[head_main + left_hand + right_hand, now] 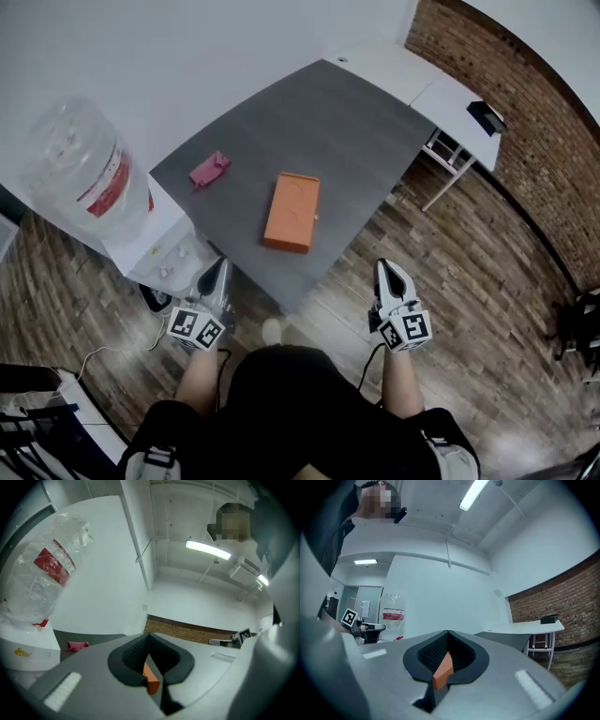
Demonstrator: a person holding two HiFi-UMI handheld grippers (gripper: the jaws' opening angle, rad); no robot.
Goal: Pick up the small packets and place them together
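Orange box point(292, 212): lies flat near the middle of the table, toward its near corner, ahead of both claws and well apart from the pink packet.
Water cooler point(155, 246): white, stands on the floor against the table's near-left edge, with a clear bottle point(80, 173) bearing a red label on top. It is just beside the left claw and stands between that claw and the packet's corner.
Black box point(486, 117): rests on a white desk point(441, 94) beyond the table's right corner.
Pink packet point(208, 170): lies crumpled near the table's left corner, close to the edge by the cooler. In the left gripper view it shows low at the left, past the cooler's white body.
Left claw point(215, 269): jaws closed tip to tip, holding nothing. It is off the table by the near-left edge, well apart from the packet.
Right claw point(385, 269): jaws likewise pressed together and empty. It is over the floor off the near-right edge, farther from the packet, with the orange box lying roughly between them.
Table point(356, 122): dark grey matt top, set cornerwise to the person.
Room: wooden plank floor point(469, 272), white walls, a brick wall point(553, 112) at the right, and strip lights point(207, 550) overhead.
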